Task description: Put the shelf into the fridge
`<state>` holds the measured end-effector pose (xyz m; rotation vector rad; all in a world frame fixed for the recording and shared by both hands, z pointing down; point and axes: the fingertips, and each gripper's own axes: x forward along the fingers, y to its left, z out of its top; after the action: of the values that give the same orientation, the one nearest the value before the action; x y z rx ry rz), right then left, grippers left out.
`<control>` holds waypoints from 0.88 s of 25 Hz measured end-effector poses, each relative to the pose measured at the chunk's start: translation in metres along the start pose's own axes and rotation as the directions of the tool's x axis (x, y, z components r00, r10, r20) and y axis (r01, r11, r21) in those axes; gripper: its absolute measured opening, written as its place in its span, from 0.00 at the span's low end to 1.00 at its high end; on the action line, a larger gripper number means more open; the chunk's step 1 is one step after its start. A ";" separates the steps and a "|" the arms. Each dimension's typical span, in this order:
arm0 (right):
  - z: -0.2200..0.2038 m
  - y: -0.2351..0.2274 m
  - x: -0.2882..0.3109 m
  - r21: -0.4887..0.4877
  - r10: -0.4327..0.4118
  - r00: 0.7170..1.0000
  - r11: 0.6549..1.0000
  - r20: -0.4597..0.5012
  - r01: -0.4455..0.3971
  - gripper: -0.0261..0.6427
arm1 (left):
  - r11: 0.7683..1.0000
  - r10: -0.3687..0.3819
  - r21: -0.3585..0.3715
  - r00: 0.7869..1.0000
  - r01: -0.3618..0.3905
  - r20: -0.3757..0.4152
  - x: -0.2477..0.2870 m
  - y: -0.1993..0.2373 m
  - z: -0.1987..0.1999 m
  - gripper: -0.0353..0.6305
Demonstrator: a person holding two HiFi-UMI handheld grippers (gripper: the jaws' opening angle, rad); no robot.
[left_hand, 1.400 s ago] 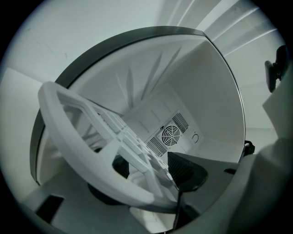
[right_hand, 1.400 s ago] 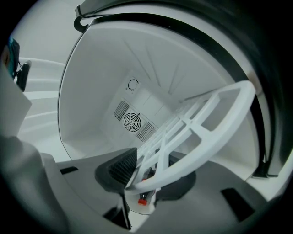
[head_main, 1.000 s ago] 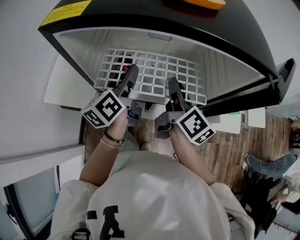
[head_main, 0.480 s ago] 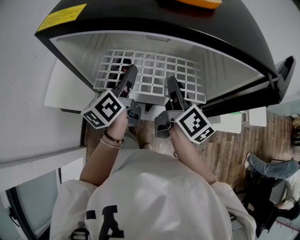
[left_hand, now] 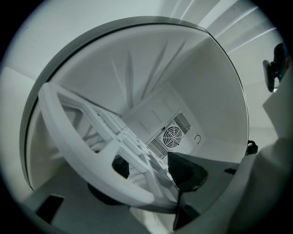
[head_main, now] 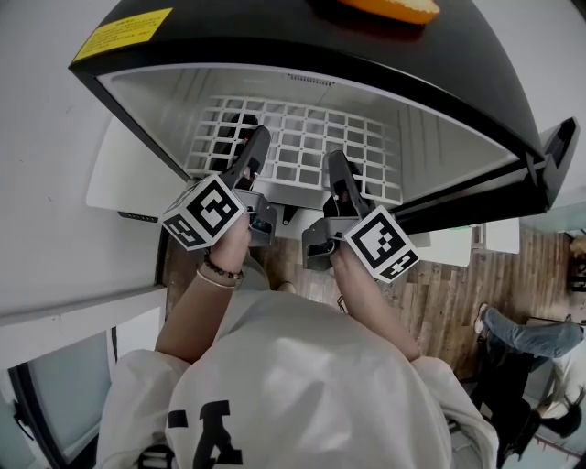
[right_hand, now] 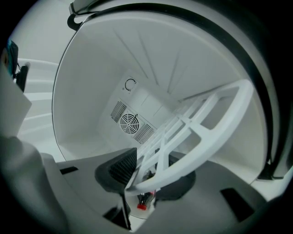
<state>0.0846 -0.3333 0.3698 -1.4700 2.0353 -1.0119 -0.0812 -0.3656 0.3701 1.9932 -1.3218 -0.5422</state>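
Observation:
A white grid shelf (head_main: 302,147) lies level inside the open fridge (head_main: 275,78), whose shell is black and whose inside is white. My left gripper (head_main: 254,158) is shut on the shelf's front bar left of the middle. My right gripper (head_main: 337,176) is shut on the same bar further right. In the left gripper view the shelf (left_hand: 91,151) runs between the black pads (left_hand: 185,171) of the left gripper (left_hand: 153,169). In the right gripper view the right gripper (right_hand: 151,172) pinches the shelf (right_hand: 201,132), with one ribbed pad (right_hand: 121,167) on the bar's near side.
A round fan grille (left_hand: 173,135) (right_hand: 129,123) sits on the fridge's back wall. The fridge door (head_main: 549,156) stands open at the right. An orange thing (head_main: 389,7) rests on the fridge top. A person's legs (head_main: 522,325) show on the wooden floor (head_main: 458,293) at the lower right.

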 end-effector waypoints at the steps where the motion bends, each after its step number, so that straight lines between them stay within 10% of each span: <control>1: 0.000 0.000 0.001 0.001 -0.001 1.000 1.000 0.000 0.001 0.25 | 1.000 -0.002 -0.001 1.000 0.002 -0.001 0.001 0.000 0.000 0.44; 22: 0.004 -0.003 0.008 0.018 -0.009 1.000 1.000 0.012 0.009 0.25 | 1.000 -0.007 -0.014 1.000 0.007 -0.018 0.009 0.001 0.000 0.44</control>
<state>0.0867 -0.3425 0.3700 -1.4743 2.0073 -1.0198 -0.0779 -0.3738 0.3712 1.9874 -1.2972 -0.5343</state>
